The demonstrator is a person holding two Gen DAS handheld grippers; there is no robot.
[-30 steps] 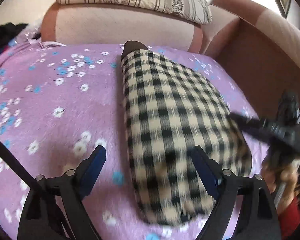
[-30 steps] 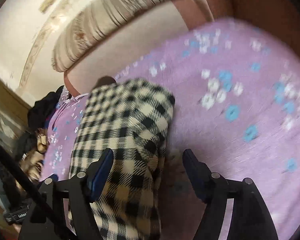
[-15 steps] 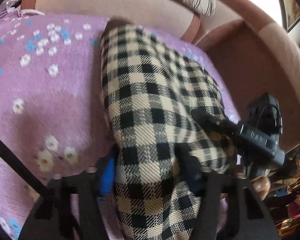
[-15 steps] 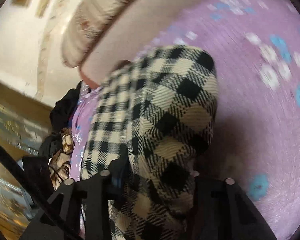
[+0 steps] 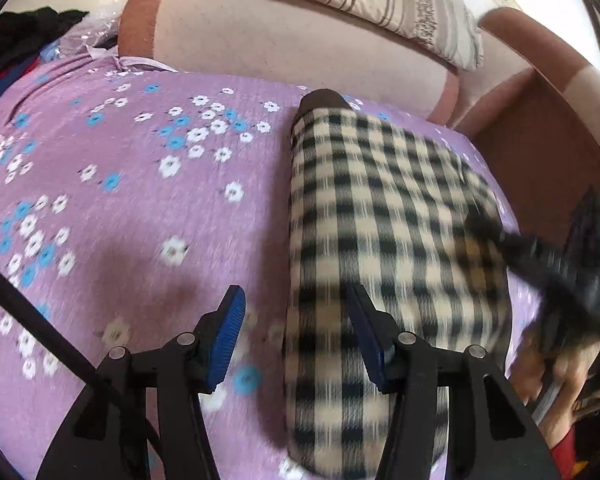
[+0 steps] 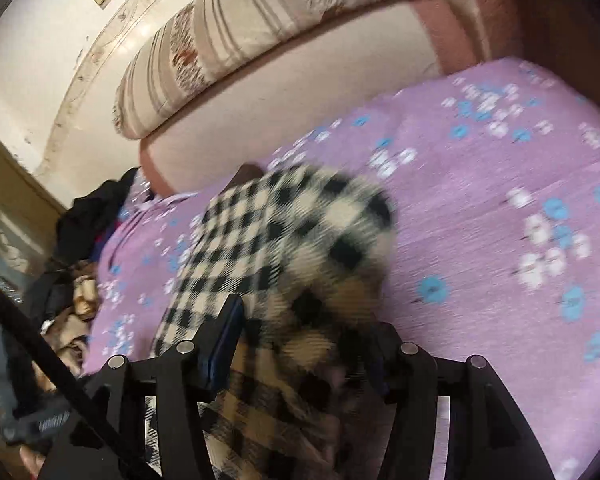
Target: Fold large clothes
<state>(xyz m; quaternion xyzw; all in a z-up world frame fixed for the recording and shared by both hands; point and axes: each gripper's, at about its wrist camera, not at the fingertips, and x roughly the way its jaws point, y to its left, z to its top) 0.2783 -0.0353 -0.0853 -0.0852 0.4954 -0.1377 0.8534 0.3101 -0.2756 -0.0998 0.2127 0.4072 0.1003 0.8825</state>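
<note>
1. Your left gripper [image 5: 296,340] is off the cloth now: half a second ago its jaws were buried in the checked garment [image 5: 380,240], and here they stand wide apart with the blue pads bare, the right pad just over the garment's left edge

2. The checked garment lies as a long narrow strip on the purple floral sofa cover [image 5: 120,220], running from the near edge up toward the sofa backrest [image 5: 280,48], with a dark end poking out at the far tip

3. Your right gripper [image 6: 300,344] has the garment's near end bunched between its jaws; they look closed down on the fabric, though blur and the cloth itself hide the pads, so the hold reads as likely rather than certain

4. In the left view your right gripper [image 5: 548,272] is a dark blur at the garment's right edge, so that hand is moving

5. My read: one hand has let go while the other carries on, so the lengthwise fold looks set, and bringing the near end over toward the far tip seems the likely next fold
</note>
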